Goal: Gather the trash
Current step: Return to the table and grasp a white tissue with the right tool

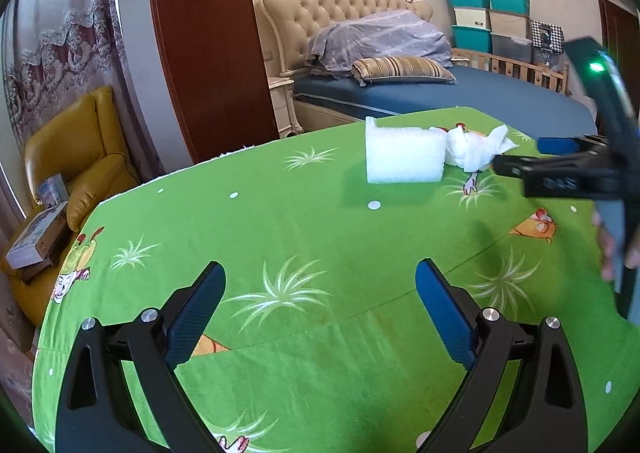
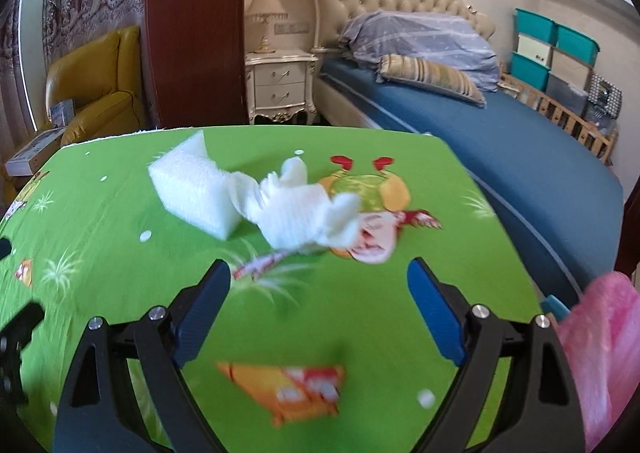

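A: Where was the trash?
B: White foam block (image 2: 192, 189) and crumpled tissue (image 2: 304, 213) lay touching, near the far edge of your green-covered table (image 2: 360, 333).
A: Tongs?
B: Your left gripper (image 1: 320, 285) and right gripper (image 2: 318, 281) both stood wide apart, empty. Pink bag (image 2: 604, 353) hung at the right edge.

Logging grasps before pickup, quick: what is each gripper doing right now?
Left gripper: open, holding nothing.
Right gripper: open, holding nothing; crumpled tissue lies just ahead.
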A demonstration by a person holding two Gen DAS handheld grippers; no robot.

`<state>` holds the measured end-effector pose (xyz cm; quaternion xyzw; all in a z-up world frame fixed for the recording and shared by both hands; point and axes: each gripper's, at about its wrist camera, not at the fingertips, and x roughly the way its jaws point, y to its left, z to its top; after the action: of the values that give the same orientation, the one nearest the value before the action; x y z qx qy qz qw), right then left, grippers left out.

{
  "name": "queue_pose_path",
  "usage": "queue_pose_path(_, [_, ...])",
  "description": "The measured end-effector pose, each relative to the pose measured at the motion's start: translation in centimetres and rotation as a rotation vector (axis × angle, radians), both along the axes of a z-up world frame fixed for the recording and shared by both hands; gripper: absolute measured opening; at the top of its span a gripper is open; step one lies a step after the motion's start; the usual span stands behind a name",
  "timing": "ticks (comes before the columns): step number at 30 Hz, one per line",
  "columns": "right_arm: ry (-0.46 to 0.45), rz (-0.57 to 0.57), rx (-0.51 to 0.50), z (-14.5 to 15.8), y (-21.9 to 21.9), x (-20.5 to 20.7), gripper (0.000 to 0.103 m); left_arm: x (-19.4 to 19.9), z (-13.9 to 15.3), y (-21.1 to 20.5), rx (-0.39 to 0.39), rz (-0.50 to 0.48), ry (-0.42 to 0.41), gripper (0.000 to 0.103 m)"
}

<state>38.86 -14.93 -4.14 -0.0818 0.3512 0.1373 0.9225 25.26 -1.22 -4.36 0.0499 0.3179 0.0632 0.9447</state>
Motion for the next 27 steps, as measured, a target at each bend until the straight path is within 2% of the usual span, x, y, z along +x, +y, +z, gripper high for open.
queue_pose_path(5, [0.033, -0.003, -0.001, -0.5, 1.2, 3.1, 0.087, 0.8, -0.9, -0.2, 0.03, 0.044, 0.067, 0.09])
queue_pose_path(12, [0.094, 0.043, 0.011, -1.3, 2.0, 5.2, 0.085, 1.7, -1.8, 1.2, -0.061, 0.048, 0.13, 0.09])
queue_pose_path(13, [0.096, 0.05, 0.009, -1.4, 2.1, 5.3, 0.081, 1.8, -1.9, 1.3, -0.072, 0.047, 0.137, 0.09])
queue_pose_path(15, [0.091, 0.061, 0.006, -1.4, 2.3, 5.0, 0.056, 1.9, -2.1, 1.4, -0.084, 0.045, 0.146, 0.09])
queue_pose_path(18, [0.073, 0.07, 0.027, -1.2, 1.9, 4.4, 0.047, 2.0, -2.2, 1.4, -0.091, 0.045, 0.156, 0.09])
queue_pose_path(23, [0.004, 0.053, 0.048, -0.1, 0.3, 1.9, 0.041, 1.9, -2.0, 1.0, -0.082, 0.055, 0.151, 0.09])
queue_pose_path(27, [-0.036, 0.01, 0.063, 1.0, -2.2, -1.1, 0.04, 2.1, -1.2, 0.4, -0.152, -0.001, 0.153, 0.09])
